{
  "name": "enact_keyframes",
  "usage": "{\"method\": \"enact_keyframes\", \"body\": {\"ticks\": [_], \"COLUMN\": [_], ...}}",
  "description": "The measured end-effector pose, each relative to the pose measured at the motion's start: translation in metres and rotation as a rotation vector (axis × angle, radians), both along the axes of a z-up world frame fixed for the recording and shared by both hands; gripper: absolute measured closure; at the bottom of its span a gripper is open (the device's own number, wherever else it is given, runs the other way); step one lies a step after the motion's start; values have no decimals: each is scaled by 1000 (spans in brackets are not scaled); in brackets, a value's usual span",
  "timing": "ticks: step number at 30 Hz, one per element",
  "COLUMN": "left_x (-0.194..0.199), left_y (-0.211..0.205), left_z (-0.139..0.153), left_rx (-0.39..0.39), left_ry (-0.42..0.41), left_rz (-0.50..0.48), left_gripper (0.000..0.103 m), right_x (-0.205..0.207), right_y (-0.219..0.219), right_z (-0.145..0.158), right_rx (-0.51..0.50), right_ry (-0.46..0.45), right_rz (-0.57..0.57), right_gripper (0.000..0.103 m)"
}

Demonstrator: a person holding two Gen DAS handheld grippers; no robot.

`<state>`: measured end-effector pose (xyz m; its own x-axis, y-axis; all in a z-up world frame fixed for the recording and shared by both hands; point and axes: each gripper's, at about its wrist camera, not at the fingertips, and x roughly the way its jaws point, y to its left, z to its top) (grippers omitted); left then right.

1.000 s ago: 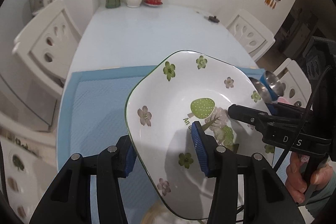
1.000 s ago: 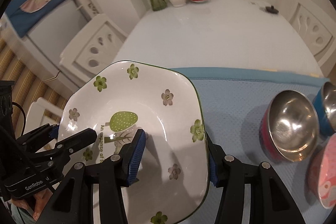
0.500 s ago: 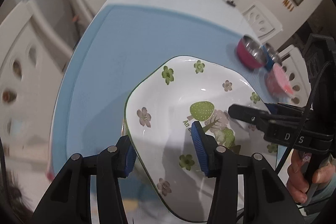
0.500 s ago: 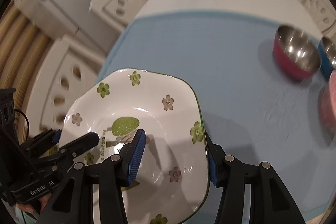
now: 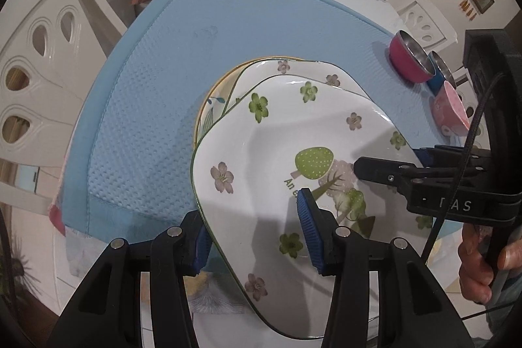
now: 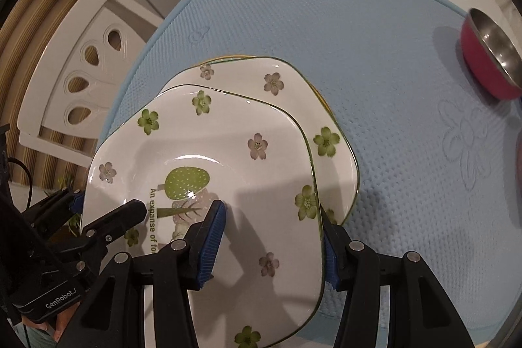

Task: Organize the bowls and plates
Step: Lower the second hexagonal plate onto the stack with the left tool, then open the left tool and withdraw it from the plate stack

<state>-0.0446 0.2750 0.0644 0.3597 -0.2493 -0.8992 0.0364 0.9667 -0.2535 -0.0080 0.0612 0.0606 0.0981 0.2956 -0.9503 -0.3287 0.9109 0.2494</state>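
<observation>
Both tools pinch one flowered plate: the left gripper its lower-left rim, the right gripper its lower-right rim. It sits tilted over the matching plate at frame centre, probably not yet seated on the blue mat.

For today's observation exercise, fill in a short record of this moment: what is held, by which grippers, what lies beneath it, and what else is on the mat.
held item: floral square plate
left gripper: shut on the plate's left rim
right gripper: shut on the plate's right rim
beneath: matching floral plate on a yellow-rimmed plate
surface: blue mat
bowls at mat's right: magenta steel bowl, blue bowl, pink bowl
</observation>
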Motion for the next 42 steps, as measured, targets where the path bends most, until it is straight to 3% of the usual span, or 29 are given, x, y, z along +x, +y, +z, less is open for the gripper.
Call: {"method": "enact_keyframes", "body": {"ticks": [9,14,21,25,29,33,38,42], "left_x": [-5,-5,-6,-15,-26,-20,-2,7], "left_y": [3,-4,-3,-11,-22,-6,12,10], "left_z": [-6,-5,-1,7,9,10,11,4], "left_rx": [-27,5,-4,-41,23,-17,-9,-40], "left_ry": [-4,-12,-9,-9,-22,-24,-58,-32], "left_rz": [40,26,13,-69,-130,-64,55,73], "left_gripper": [59,59,59,57,57,57,57,57], "right_x": [9,16,28,27,21,20,22,21], "right_y": [12,21,9,3,-18,-30,-26,-15], "right_z": [-2,1,17,24,27,18,10,5], "right_rx": [-65,-118,-43,-9,6,10,8,0], "right_ry": [23,29,49,34,10,19,21,28], "right_rz": [14,-18,-79,-128,-206,-256,-252,-233], "right_gripper": [52,52,52,52,52,52,52,51]}}
